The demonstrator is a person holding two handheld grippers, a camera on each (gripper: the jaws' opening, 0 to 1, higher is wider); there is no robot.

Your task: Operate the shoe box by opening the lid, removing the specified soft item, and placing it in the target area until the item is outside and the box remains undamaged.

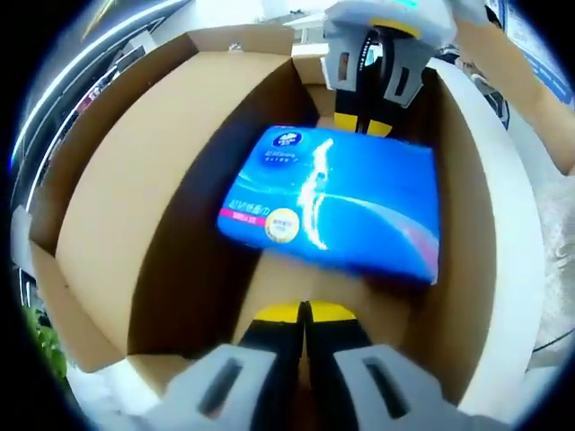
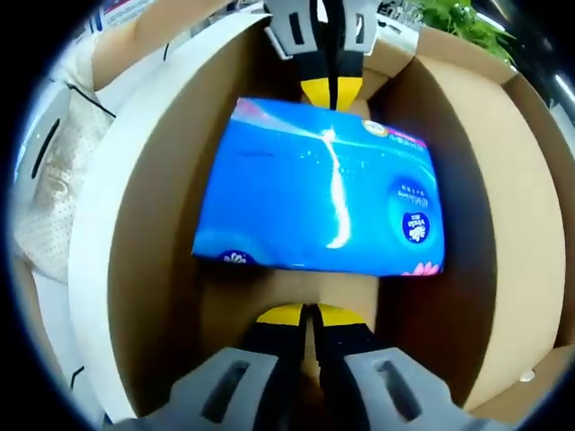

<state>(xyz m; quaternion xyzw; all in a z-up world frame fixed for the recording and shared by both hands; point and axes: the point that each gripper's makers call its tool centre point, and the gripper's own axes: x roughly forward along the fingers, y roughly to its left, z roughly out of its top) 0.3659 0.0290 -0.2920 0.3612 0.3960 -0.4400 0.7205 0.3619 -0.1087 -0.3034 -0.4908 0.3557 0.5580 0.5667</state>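
Big open brown cardboard shoe box (image 1: 135, 206), lid off, plain walls rising all around, pale surface just visible past the rim. Green leafy plant (image 2: 458, 22) beyond one corner. Inside, glossy blue plastic pack of soft tissues (image 1: 337, 202), resting on the box floor between both tools. Left gripper (image 1: 304, 314) with yellow-tipped jaws pressed together, holding nothing, just short of the pack. Right gripper (image 2: 305, 314) same deal at the opposite edge, jaws together, empty.

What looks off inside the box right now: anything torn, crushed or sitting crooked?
Nothing looks torn or crushed. The blue tissue pack lies slightly askew inside the open cardboard box, between the left gripper and the right gripper; both look shut. The box walls look intact.
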